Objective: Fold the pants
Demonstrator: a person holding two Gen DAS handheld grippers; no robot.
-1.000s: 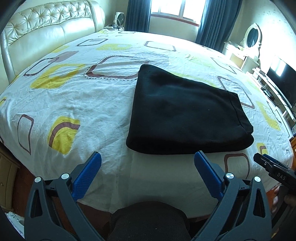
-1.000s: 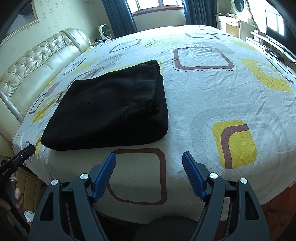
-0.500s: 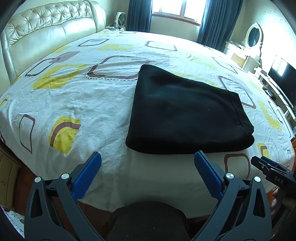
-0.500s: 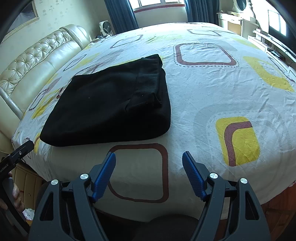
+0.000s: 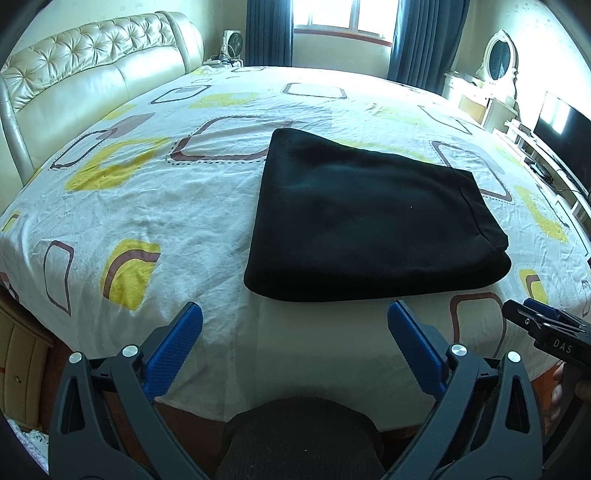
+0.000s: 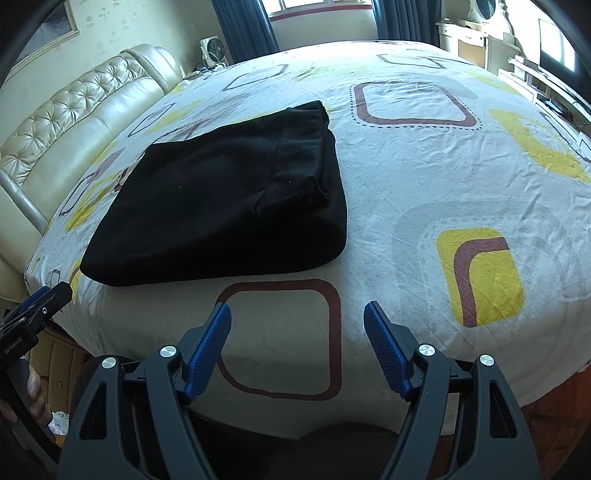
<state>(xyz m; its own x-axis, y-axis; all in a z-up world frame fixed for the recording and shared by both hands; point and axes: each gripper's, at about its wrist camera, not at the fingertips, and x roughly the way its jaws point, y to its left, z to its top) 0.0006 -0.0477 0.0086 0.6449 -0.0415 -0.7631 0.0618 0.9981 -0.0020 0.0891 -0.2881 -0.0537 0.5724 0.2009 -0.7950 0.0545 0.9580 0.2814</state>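
Note:
Black pants lie folded into a flat rectangle on the bed's patterned sheet; they also show in the right wrist view, with the waistband layers on their right side. My left gripper is open and empty, near the bed's front edge, short of the pants' near edge. My right gripper is open and empty, over a brown square print, in front of and to the right of the pants. Each gripper shows at the edge of the other's view: the right one, the left one.
A cream tufted headboard stands at the left. A window with dark curtains is at the back. A white dresser with an oval mirror and a TV stand at the right. A wooden drawer sits below the bed's left edge.
Both grippers have drawn slightly closer to the pants and the view has shifted a little. The pants have not moved. Both grippers stay open.

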